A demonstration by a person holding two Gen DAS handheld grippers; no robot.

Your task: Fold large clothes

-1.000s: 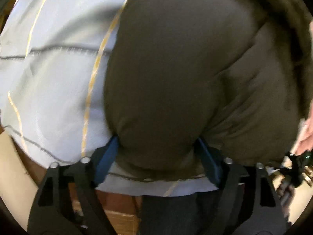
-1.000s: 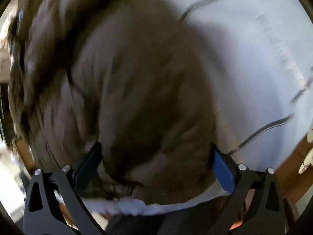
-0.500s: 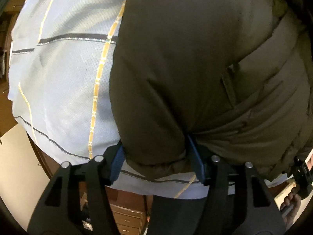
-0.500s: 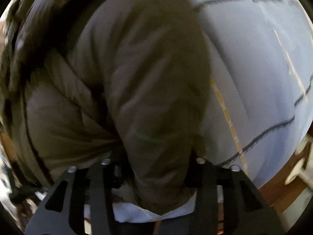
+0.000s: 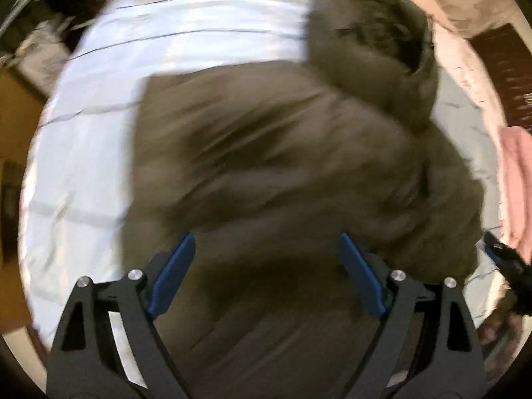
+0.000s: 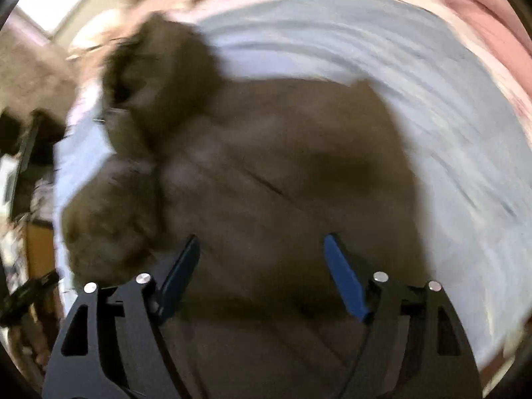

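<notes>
**Jacket bundle on the bed, both grippers open above it**

Brown puffy jacket point(image 5: 282, 153) lies on the bed, on a pale blue sheet point(image 5: 83, 166) with thin stripes. It looks partly folded: body in a rough block, hood point(image 5: 375, 43) with its fuzzy trim sticking out at the far end. Frames heavily motion-blurred, so seams and edges can't be read.

Left hand-held gripper point(image 5: 266, 256): jaws spread wide, nothing between them, jacket below. Right hand-held gripper point(image 6: 261, 256): same, wide open and empty, over the near part of the jacket point(image 6: 282, 166). Whether the tips touch the fabric, can't tell.

Step in hand, judged: re-grip for the next fold.

To do it well:
- pick the grip points only once the view steadies
- take the near edge at two well-separated spots, one per gripper
- pinch all layers of the padding, not just the shell
- lift both sides evenly so the block doesn't open up
- tuck the hood in before the last fold; loose, it will likely bulge out

Pink bedding point(image 5: 518, 183) lies at the right edge, clear of the jacket.
</notes>
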